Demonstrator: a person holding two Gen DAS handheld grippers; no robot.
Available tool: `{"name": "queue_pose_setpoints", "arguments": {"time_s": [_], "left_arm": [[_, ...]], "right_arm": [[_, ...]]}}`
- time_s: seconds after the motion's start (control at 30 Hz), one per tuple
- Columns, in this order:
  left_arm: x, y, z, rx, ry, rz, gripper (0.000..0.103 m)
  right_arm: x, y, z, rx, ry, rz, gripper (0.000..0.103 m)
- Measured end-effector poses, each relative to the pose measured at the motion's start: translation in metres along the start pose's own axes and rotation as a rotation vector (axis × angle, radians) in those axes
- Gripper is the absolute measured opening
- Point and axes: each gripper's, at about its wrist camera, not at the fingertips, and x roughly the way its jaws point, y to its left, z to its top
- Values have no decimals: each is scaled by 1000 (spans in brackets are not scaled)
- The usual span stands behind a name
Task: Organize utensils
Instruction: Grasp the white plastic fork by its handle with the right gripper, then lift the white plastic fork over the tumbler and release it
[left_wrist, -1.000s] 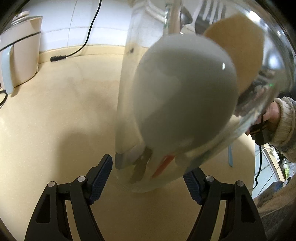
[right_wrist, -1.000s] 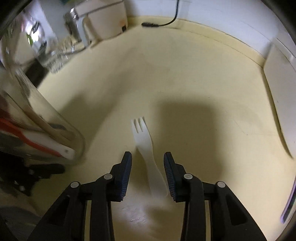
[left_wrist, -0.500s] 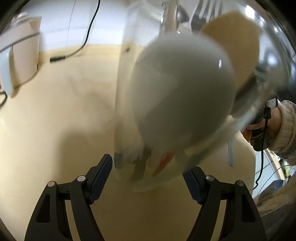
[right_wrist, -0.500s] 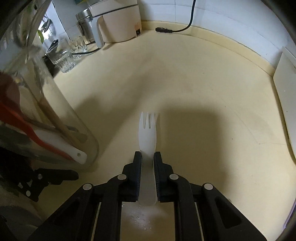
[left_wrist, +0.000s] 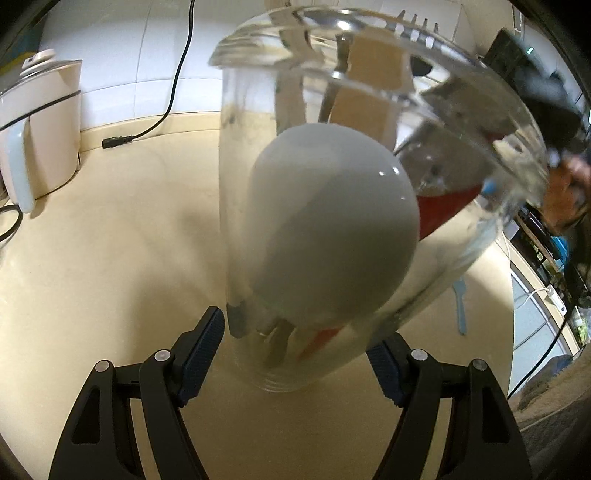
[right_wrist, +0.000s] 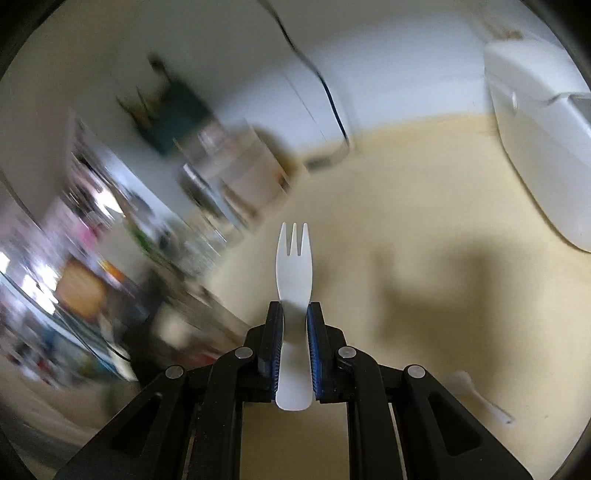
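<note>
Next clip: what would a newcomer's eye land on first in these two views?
In the left wrist view, the big glass jar fills the middle, tilted between the left tool's pads, with a large white spoon bowl pressed against its wall. In the right wrist view, a white plastic fork stands out sharply, clamped in the right tool with tines pointing away, above the cream counter against a blurred background.

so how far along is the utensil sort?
Done: the glass jar in the left gripper already holds a white ladle, a red utensil and metal forks. In hand: the right gripper is shut on a white plastic fork. Left: a blue utensil and a white one lie on the counter.
</note>
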Motion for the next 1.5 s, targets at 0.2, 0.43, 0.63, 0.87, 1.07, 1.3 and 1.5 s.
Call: {"name": "queue_pose_setpoints", "arguments": {"time_s": [0.2,0.43,0.63,0.87,1.07,1.3,1.5], "left_arm": [[3,-6,3,6,2,-7,78],[1,-6,2,-1,-1,-13,78],[2,0,2,-19,0,-14,78],[3,1,2,-22,3,-13,78],[3,-1,1,-11,4,-12,78],[2,-6,1,-2,8,-13,78],[2,-6,0,-5,11,-14,78]], "right_arm": [[-17,48,12,-2,-106,256,13],[59,89,-10,-158,-4,180,13],[90,96,-37,-292,46,1,14],[67,111,-49,-447,99,-103,15],[40,110,-51,-464,106,-171,21],[-31,13,-21,-159,9,-304,31],[-38,-96,-54,-59,244,-571,31]]}}
